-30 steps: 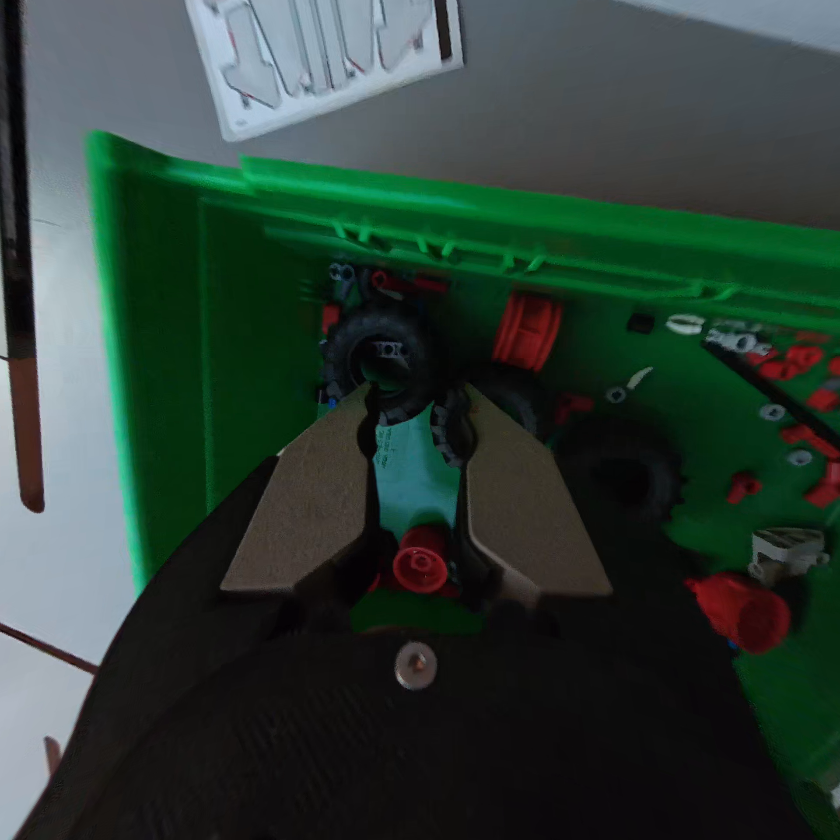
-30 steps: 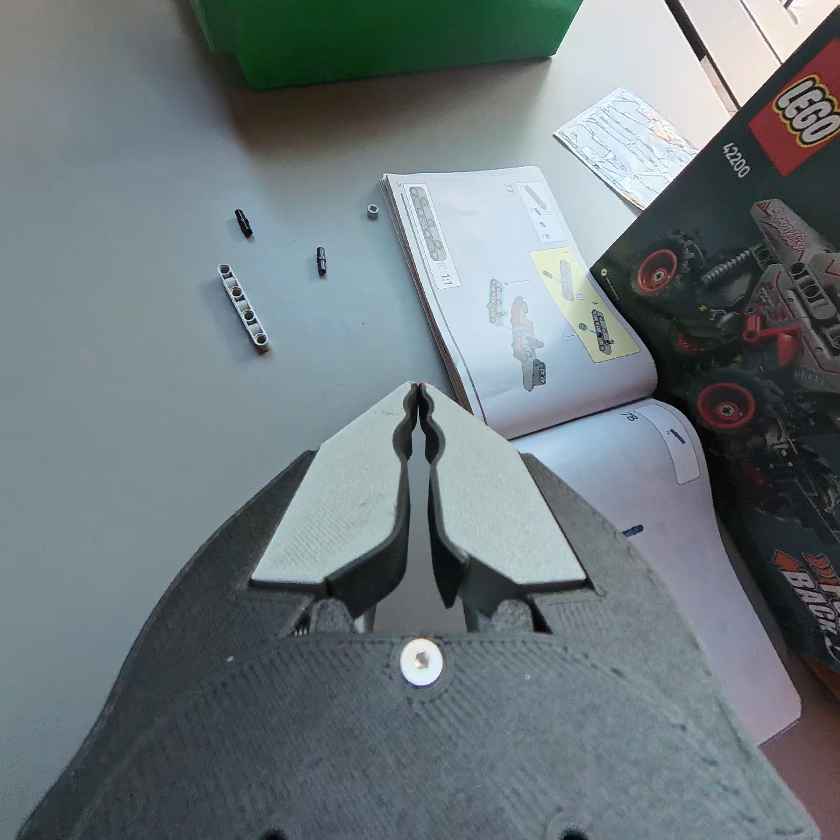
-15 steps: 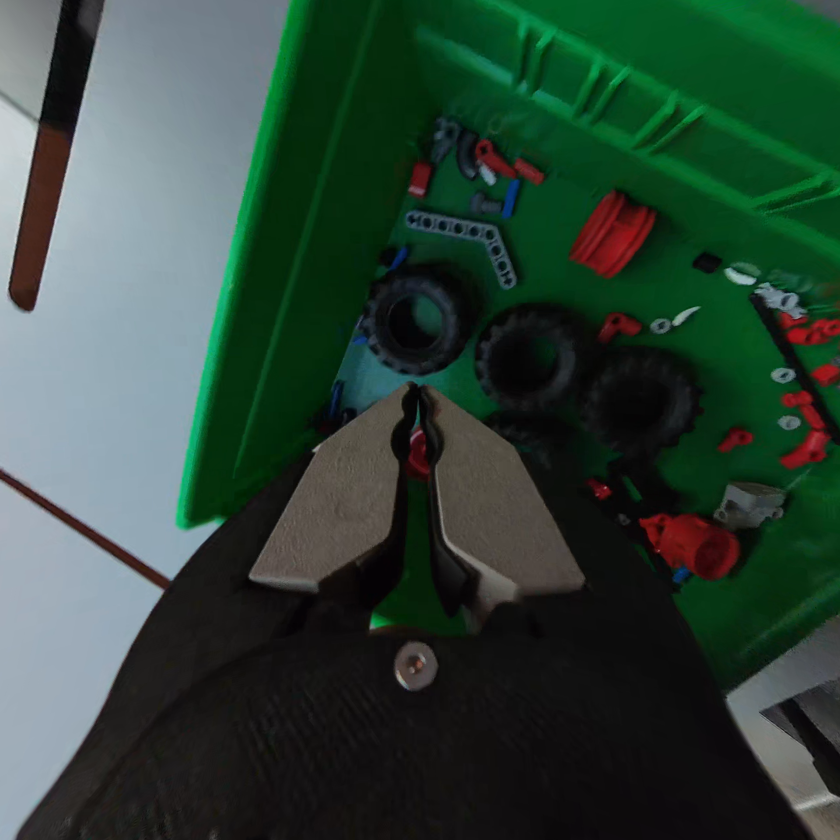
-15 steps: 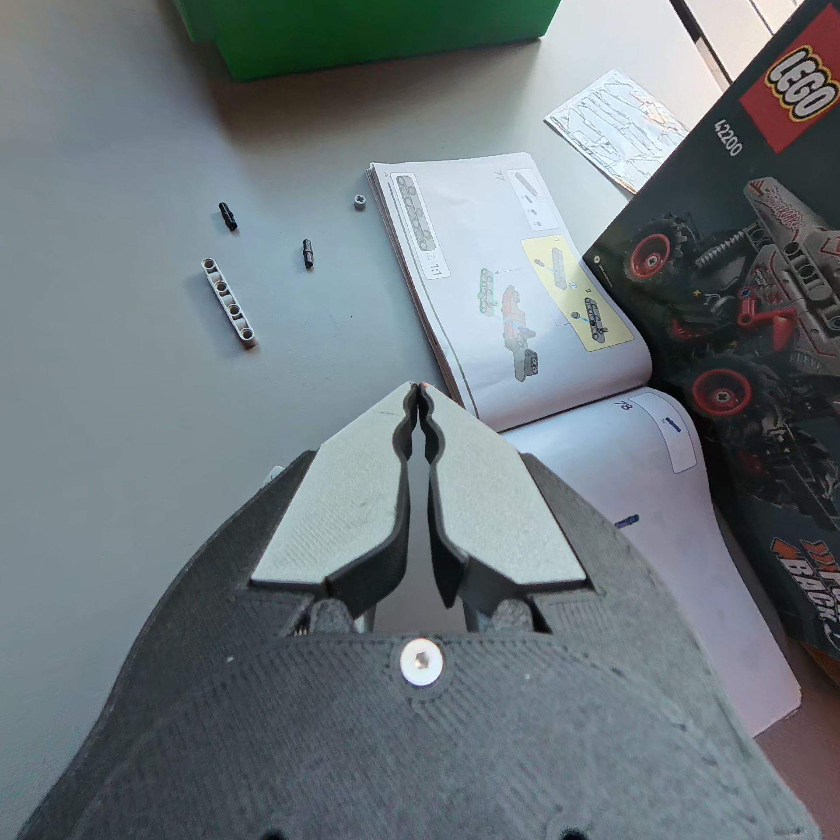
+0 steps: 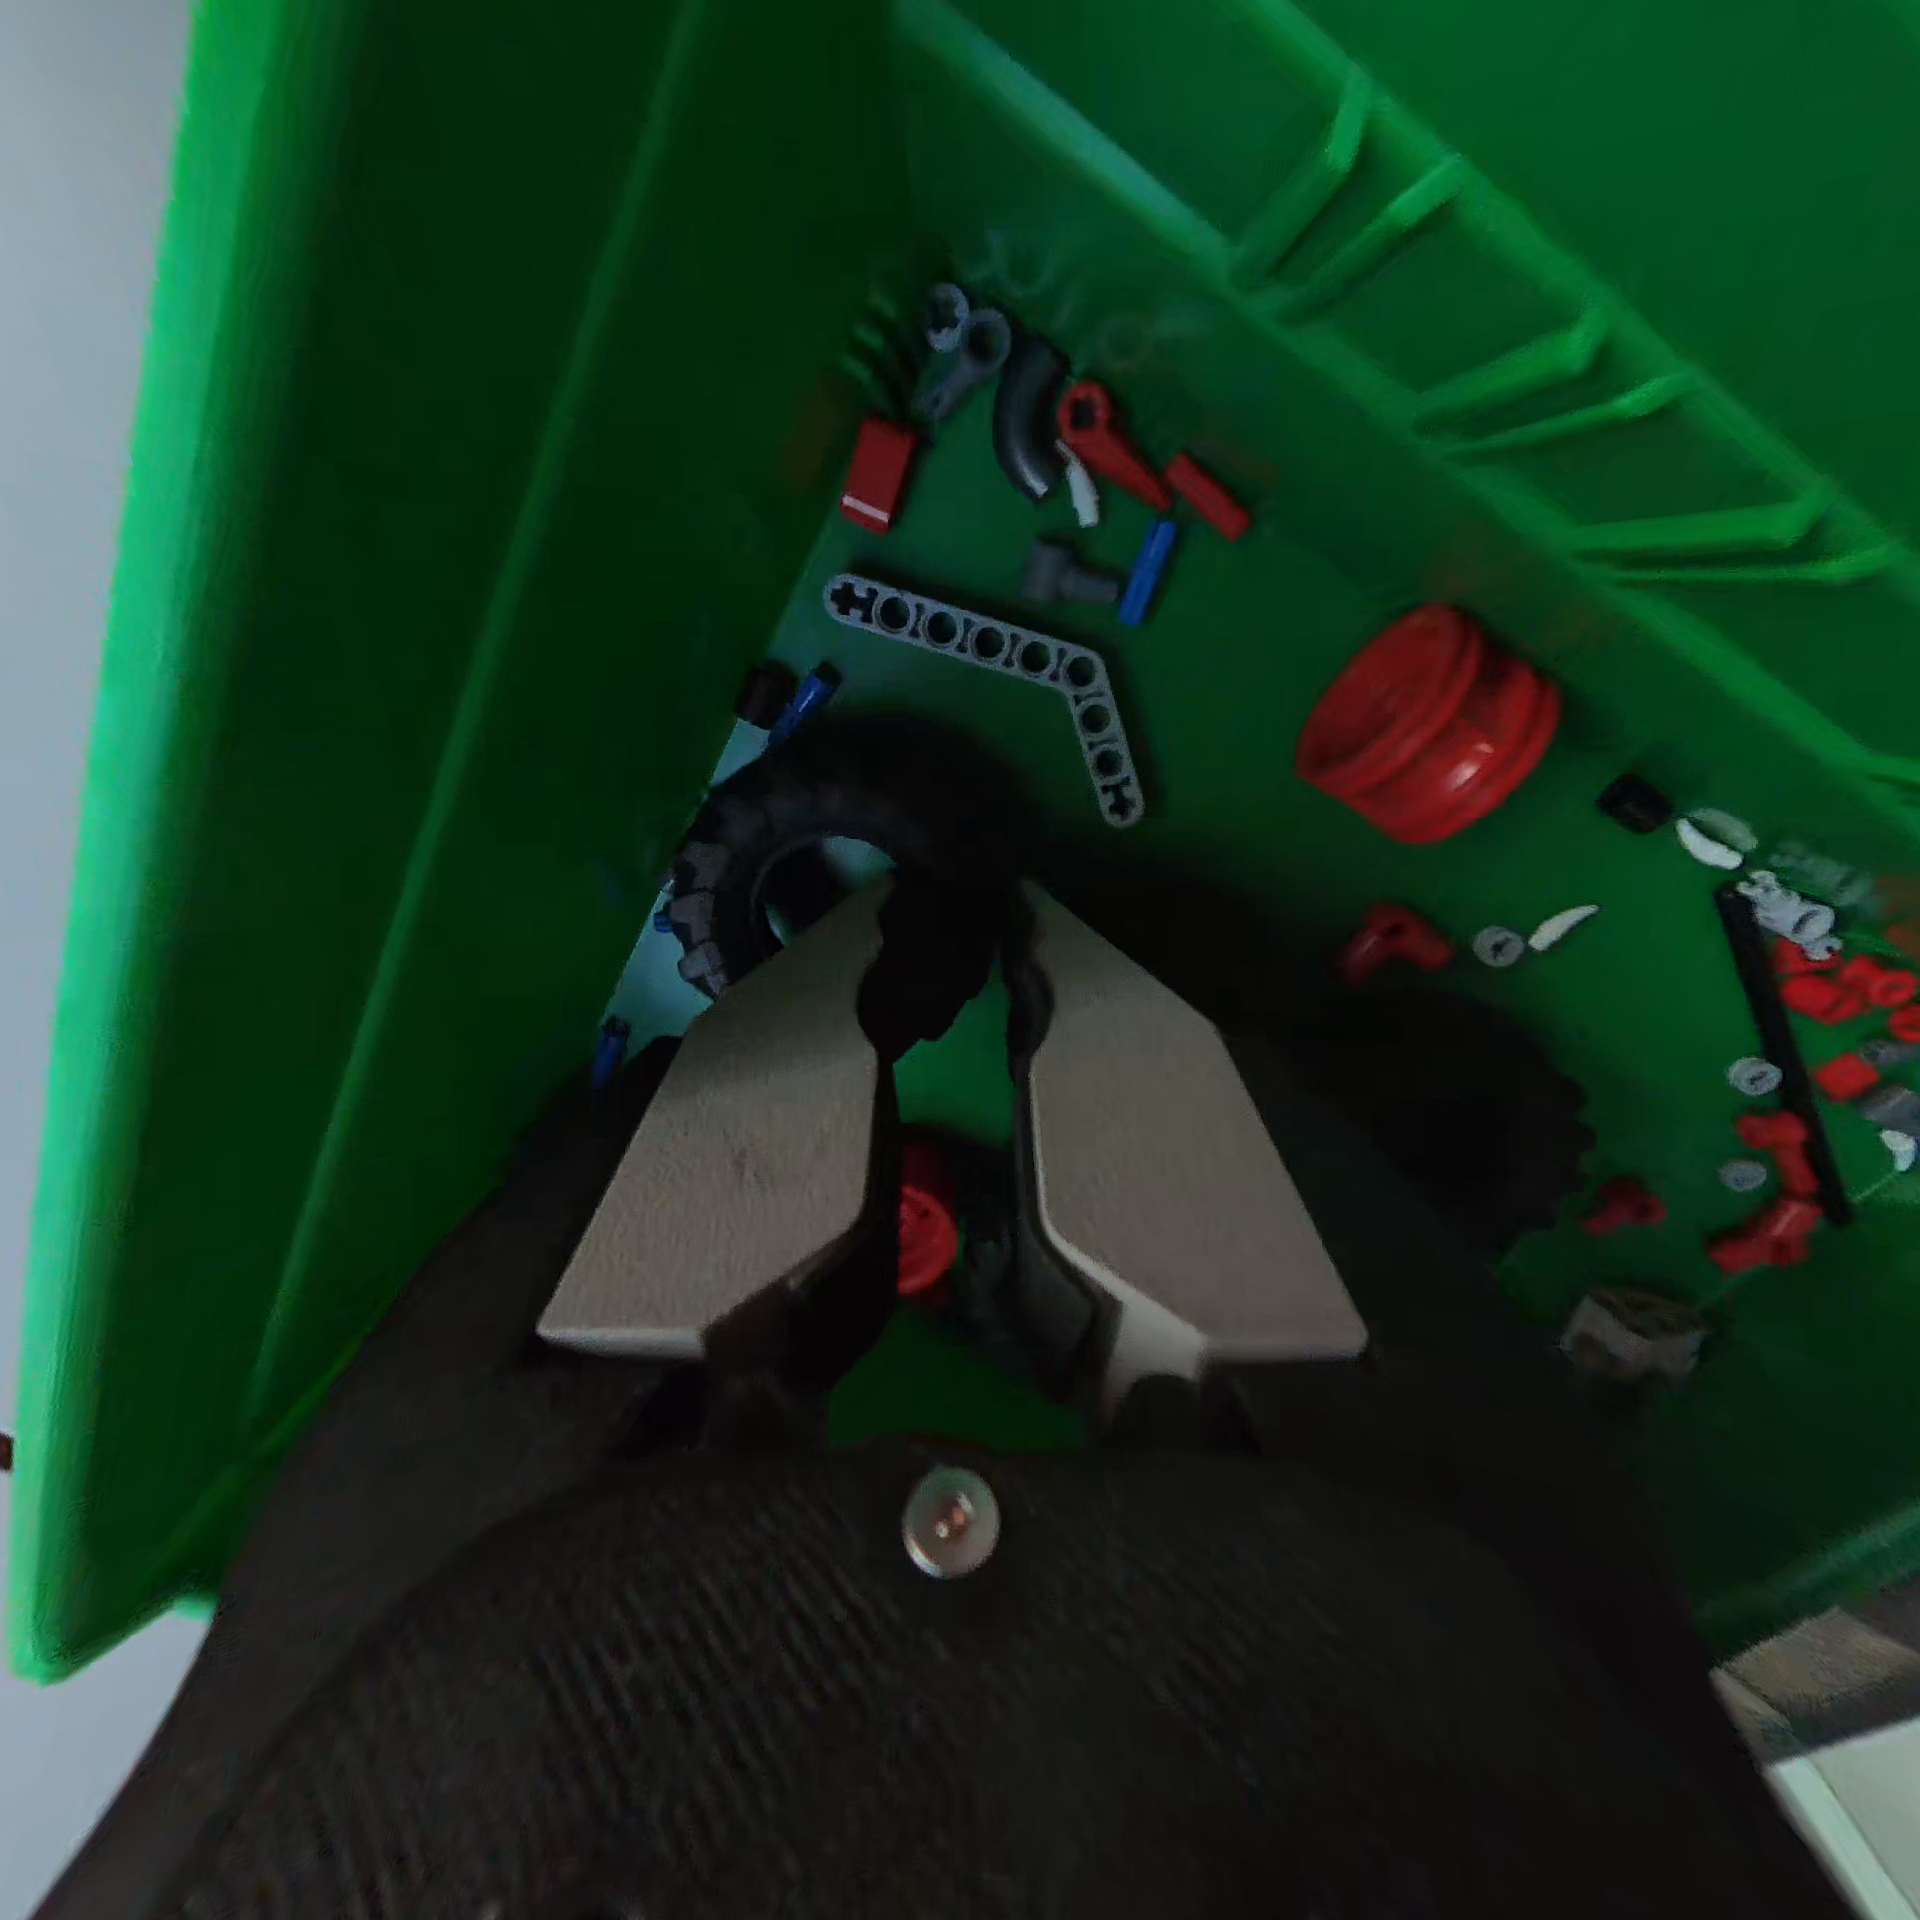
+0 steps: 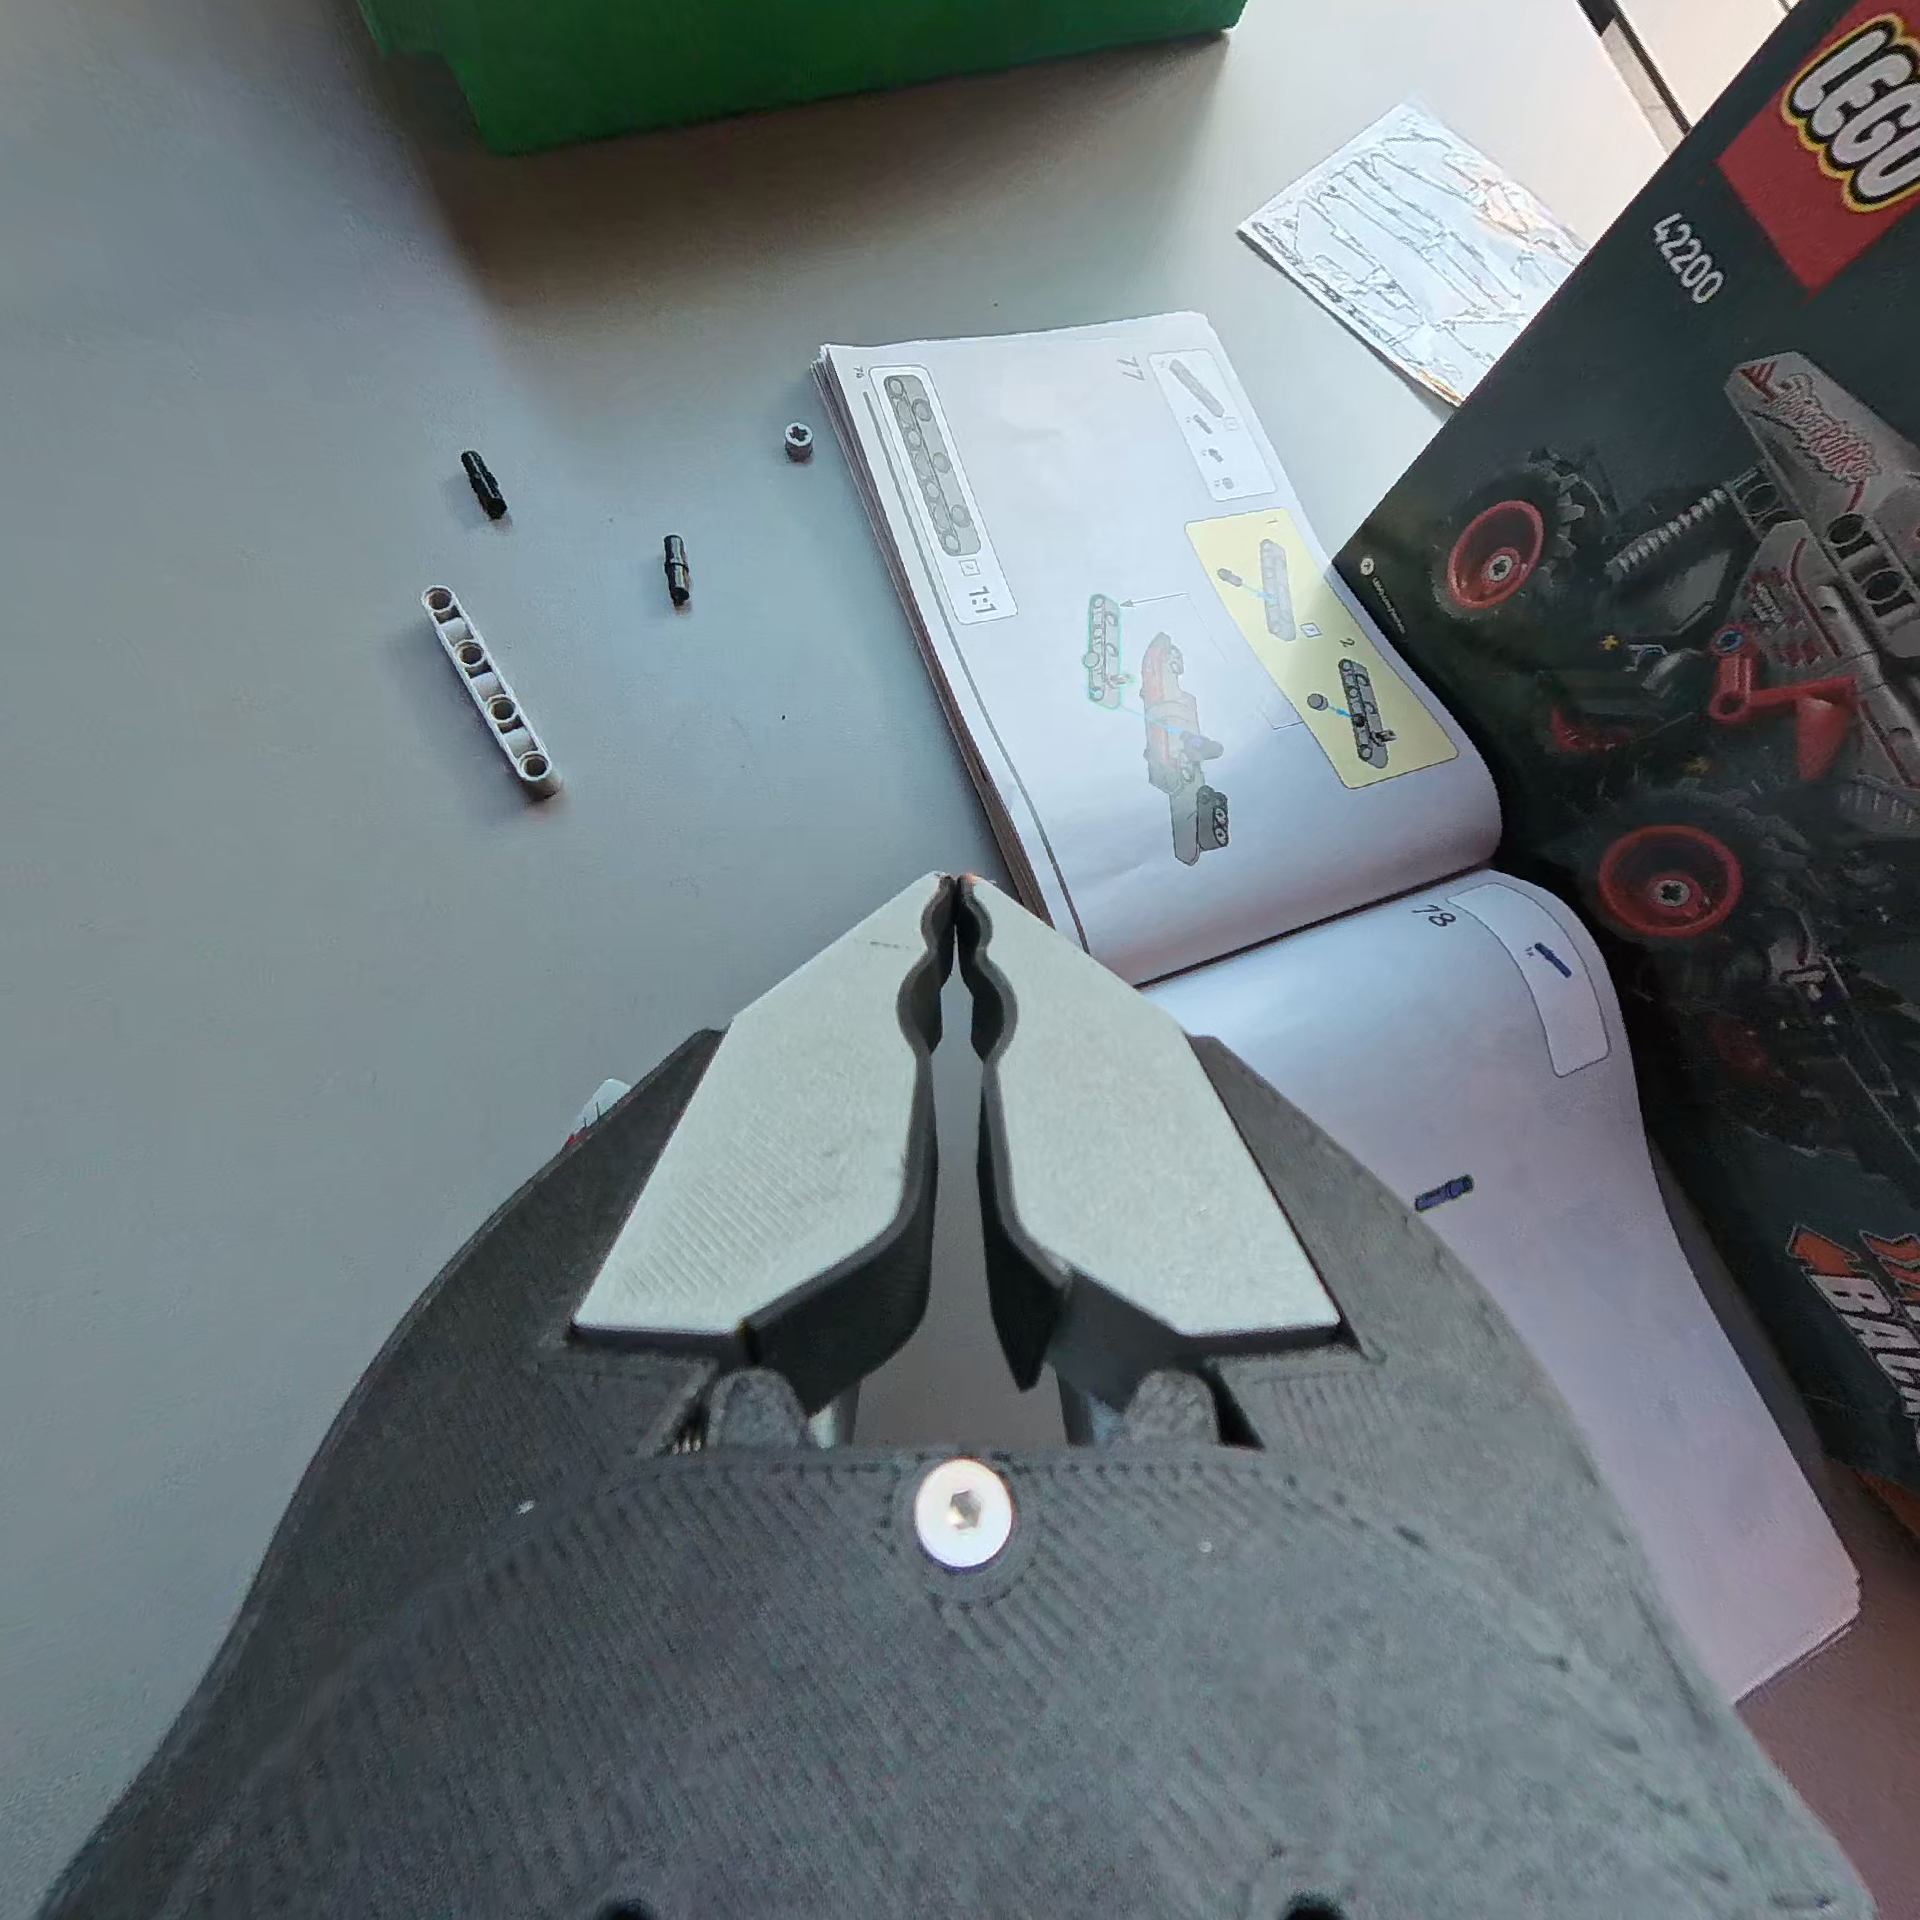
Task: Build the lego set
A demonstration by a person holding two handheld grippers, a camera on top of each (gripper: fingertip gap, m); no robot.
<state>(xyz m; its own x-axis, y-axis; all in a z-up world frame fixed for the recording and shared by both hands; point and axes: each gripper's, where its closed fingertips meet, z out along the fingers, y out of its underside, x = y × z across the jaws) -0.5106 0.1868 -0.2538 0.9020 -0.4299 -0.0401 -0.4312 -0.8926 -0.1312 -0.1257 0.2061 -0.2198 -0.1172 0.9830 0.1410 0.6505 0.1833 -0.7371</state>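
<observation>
Reaching into the green bin (image 5: 499,727), left gripper (image 5: 951,914) has its jaws parted around a black tyre (image 5: 831,831) (grip unconfirmed); one red wheel hub (image 5: 1429,722) and one grey angled beam (image 5: 997,665) lie nearby; right gripper (image 6: 958,891) is clenched, empty, beside the instruction booklet (image 6: 1143,644); left of the booklet: two black pins (image 6: 483,484), one grey straight beam (image 6: 491,690), one grey bush (image 6: 798,441).

bin (image 5: 499,727): bright green
tyre (image 5: 831,831) at the left fingertips: black, grey lugs
bent beam (image 5: 997,655) beyond the fingers: grey
wheel hub (image 5: 1429,722) right of them: red
straight beam (image 6: 488,691) (left of the right fingers): pale grey
pins (image 6: 675,569): black
</observation>
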